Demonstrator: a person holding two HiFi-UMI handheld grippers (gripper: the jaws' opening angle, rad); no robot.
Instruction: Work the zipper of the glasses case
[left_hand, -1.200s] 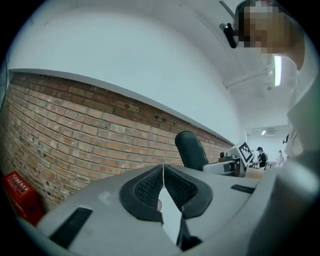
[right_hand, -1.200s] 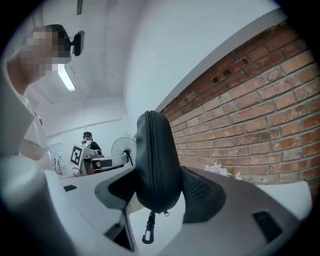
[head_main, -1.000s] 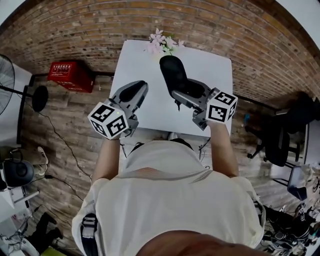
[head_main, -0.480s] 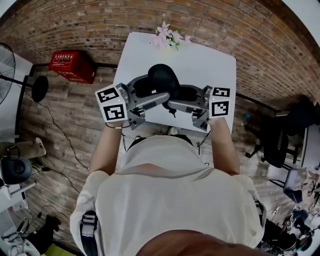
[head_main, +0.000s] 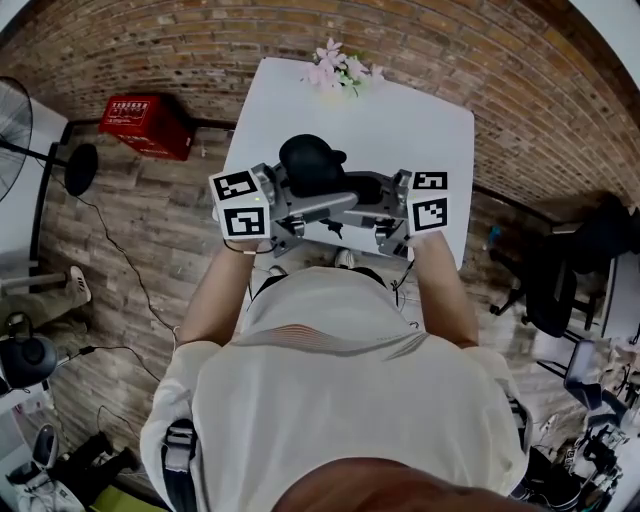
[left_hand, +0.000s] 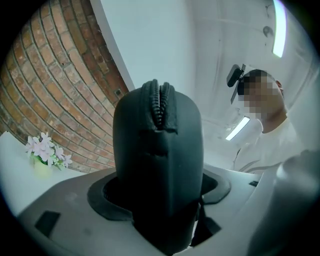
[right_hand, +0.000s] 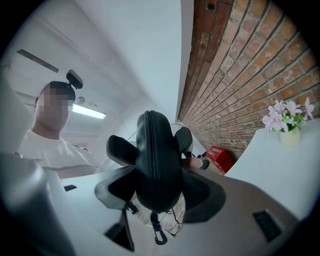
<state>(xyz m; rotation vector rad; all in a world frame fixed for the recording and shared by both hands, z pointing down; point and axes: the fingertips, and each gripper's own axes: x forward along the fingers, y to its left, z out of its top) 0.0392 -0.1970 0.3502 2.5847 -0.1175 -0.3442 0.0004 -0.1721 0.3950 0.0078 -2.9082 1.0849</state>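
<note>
Head view vs a second back: the left gripper sat off by the table's near-left corner, pressed together and apart from the glasses case. The right gripper held the case pointing out toward the far edge. Now the case lies crosswise in the air over the table's near edge, and both grippers face each other across it. The left jaws have just been opening. They're spread wide with one end of the case between them, and I see no pad pressing on it. The right jaws pinch the other end.

Room: the flowers are at the far edge, well apart from the case. A red crate is on the floor off the left edge. My torso is just behind the grippers.

Left gripper view only: the zipper teeth run over the top of the case's far end.

Right gripper view only: a small clip dangles under the case. The left gripper's black pads stand either side of the case behind it, the nearer one off its side. Head view shows none of that.
</note>
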